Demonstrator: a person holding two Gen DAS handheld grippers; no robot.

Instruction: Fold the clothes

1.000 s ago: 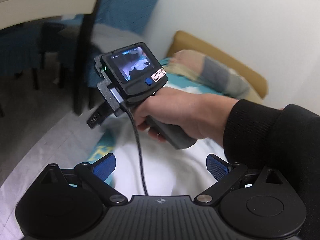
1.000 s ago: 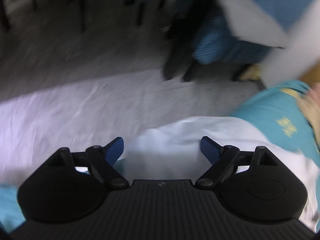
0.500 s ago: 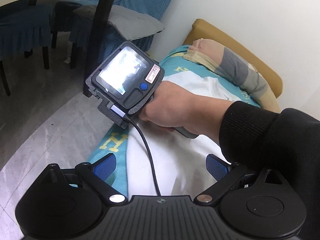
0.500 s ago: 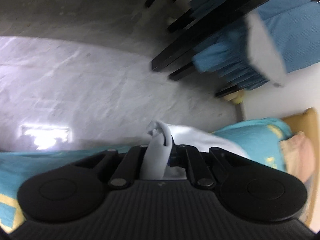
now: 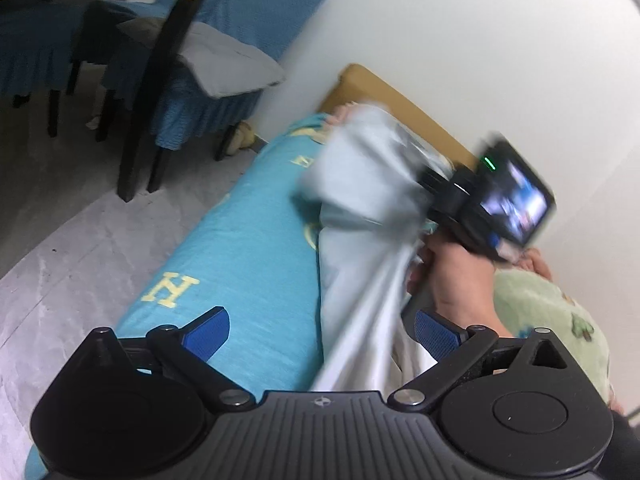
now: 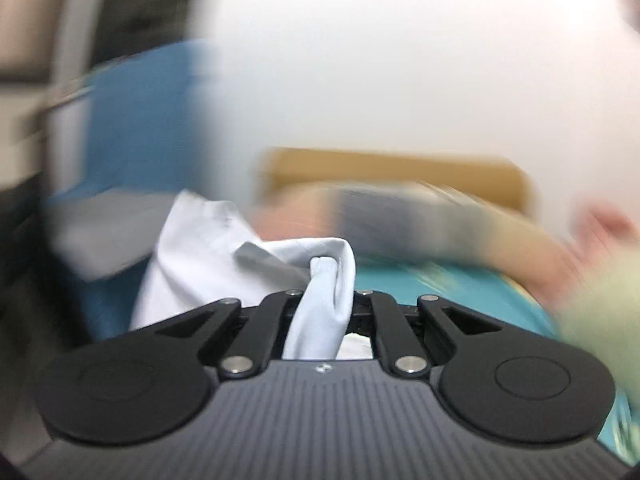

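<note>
The right gripper (image 6: 326,300) is clamped on a bunched edge of the white cotton garment (image 5: 360,240), lifting it off the turquoise bedspread (image 5: 248,248), probably to carry a fold over. The left gripper (image 5: 320,334) hangs alongside, jaws apart, holding nothing.

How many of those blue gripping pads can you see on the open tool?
2. One blue pad tips the open left gripper's finger over the turquoise bedcover; the other sits beside the lifted white garment. The right gripper's pads are hidden by cloth.
</note>
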